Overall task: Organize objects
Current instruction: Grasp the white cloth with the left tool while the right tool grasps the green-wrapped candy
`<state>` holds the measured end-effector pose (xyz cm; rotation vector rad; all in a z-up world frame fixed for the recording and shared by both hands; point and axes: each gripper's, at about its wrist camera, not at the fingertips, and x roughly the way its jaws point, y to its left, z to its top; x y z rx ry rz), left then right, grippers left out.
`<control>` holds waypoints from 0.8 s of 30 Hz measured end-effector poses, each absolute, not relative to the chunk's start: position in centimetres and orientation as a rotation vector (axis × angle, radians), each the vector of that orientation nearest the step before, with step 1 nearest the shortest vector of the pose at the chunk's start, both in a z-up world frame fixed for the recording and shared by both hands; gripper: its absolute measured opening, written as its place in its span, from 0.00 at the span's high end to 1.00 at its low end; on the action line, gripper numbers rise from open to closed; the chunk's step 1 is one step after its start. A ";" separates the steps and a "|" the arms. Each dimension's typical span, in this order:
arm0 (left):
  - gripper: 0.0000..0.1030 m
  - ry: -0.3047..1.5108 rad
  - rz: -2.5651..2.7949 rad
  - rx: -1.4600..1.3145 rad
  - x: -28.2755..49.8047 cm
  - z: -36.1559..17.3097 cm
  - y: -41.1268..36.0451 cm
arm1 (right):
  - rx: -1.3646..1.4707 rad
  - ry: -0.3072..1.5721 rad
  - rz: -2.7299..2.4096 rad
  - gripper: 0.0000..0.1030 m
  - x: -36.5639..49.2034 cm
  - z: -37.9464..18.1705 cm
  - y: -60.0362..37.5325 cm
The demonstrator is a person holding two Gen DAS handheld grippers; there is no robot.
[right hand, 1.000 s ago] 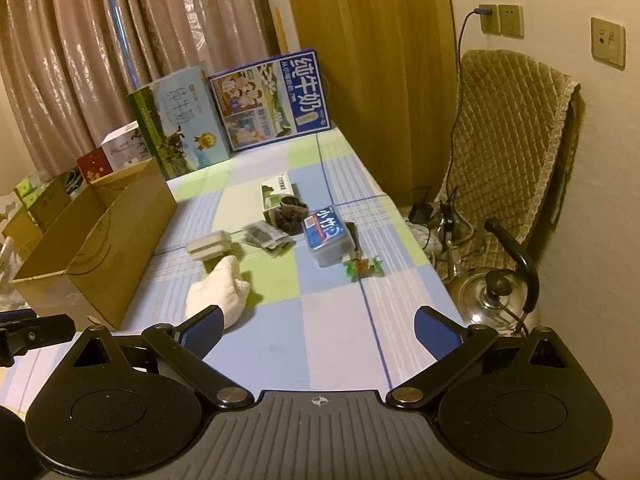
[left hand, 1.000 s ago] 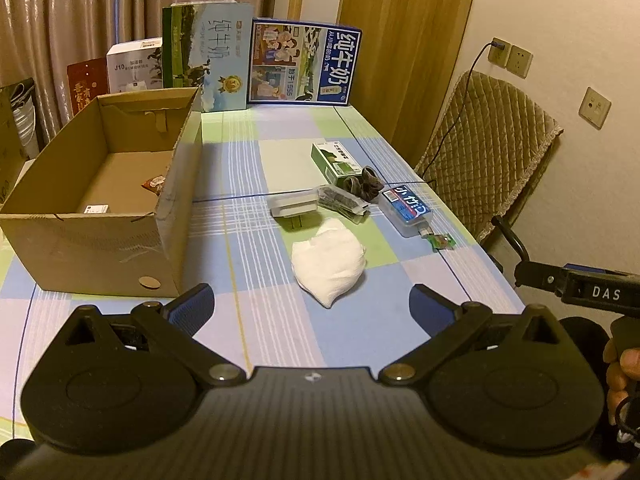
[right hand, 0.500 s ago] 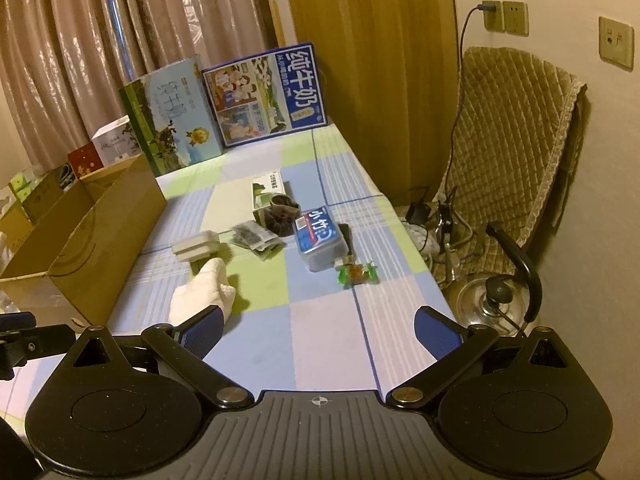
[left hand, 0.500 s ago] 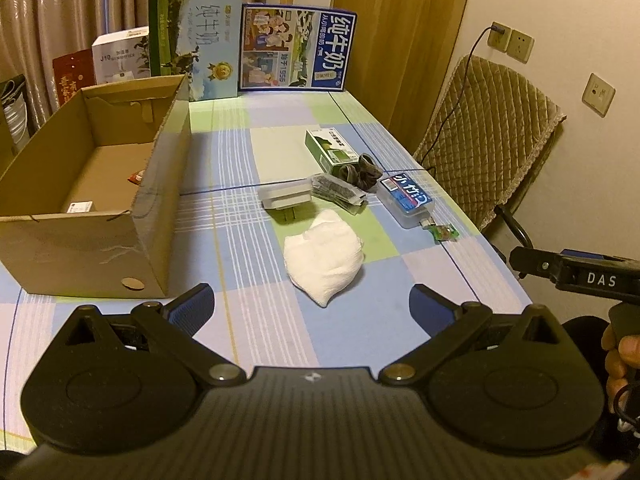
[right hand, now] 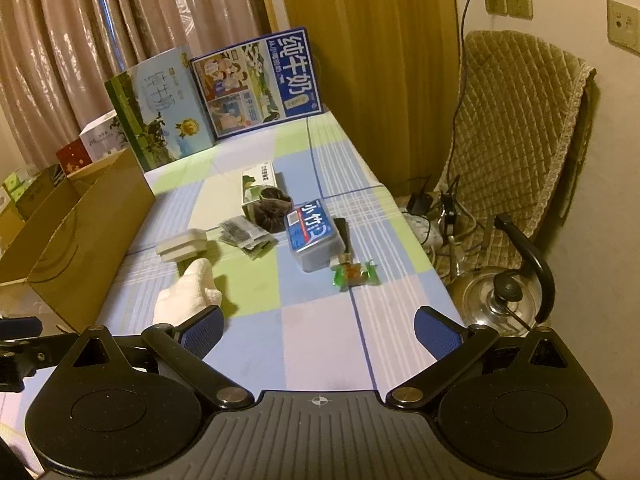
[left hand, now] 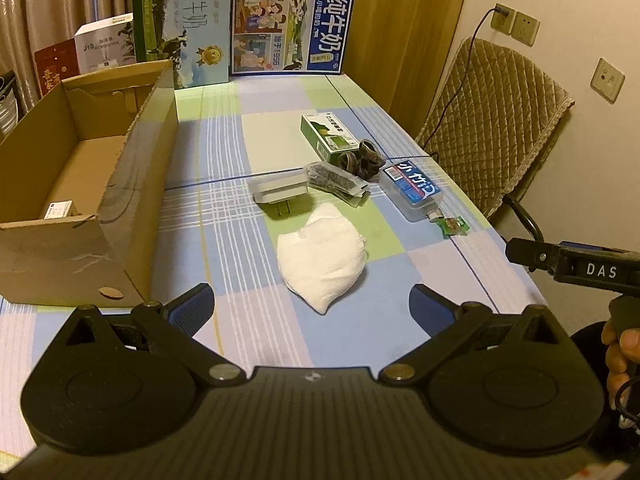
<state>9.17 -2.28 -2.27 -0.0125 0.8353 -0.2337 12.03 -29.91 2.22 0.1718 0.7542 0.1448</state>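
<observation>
A white cloth bundle [left hand: 322, 258] [right hand: 186, 294] lies on the checked table just ahead of my left gripper [left hand: 310, 304], which is open and empty. Beyond it lie a white plug adapter [left hand: 280, 192], a dark packet [left hand: 336, 182], a green box [left hand: 328, 138], a dark rolled item [left hand: 362, 158], a clear case with a blue label [left hand: 412, 190] [right hand: 314, 236] and a green candy [left hand: 454, 226] [right hand: 354, 274]. An open cardboard box [left hand: 132, 184] stands at the left. My right gripper [right hand: 318, 332] is open and empty over the table's near end.
Milk cartons [left hand: 290, 30] and other boxes stand upright along the table's far edge. A quilted chair [right hand: 516, 140] stands right of the table, with a metal kettle [right hand: 500, 300] and cables on the floor. The right gripper's body [left hand: 572, 266] and a hand show at the right.
Both grippers have moved forward towards the objects; the cloth bundle and the case look nearer. Nothing on the table has shifted. Both jaws stay open.
</observation>
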 end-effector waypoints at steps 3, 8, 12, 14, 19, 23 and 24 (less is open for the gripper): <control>0.01 0.841 -0.235 -0.005 9.8 -2.7 -2.5 | 0.174 0.759 0.140 0.04 12.7 1.9 -30.0; 0.01 0.843 -0.241 0.017 11.0 -3.4 -3.0 | 0.174 0.770 0.134 0.04 13.9 1.4 -30.0; 0.01 0.845 -0.247 0.046 12.1 -4.1 -3.5 | 0.174 0.776 0.122 0.04 14.8 1.0 -30.1; 0.01 0.846 -0.250 0.065 12.6 -4.6 -3.8 | 0.168 0.775 0.121 0.04 15.2 0.8 -30.1; 0.01 0.857 -0.266 0.090 13.8 -5.8 -4.4 | 0.160 0.784 0.112 0.04 16.5 0.1 -30.1; 0.01 0.856 -0.280 0.096 14.7 -6.6 -4.8 | 0.132 0.779 0.099 0.04 17.8 -0.6 -29.9; 0.01 0.858 -0.284 0.099 15.0 -6.8 -4.9 | 0.127 0.779 0.099 0.04 18.1 -0.8 -29.9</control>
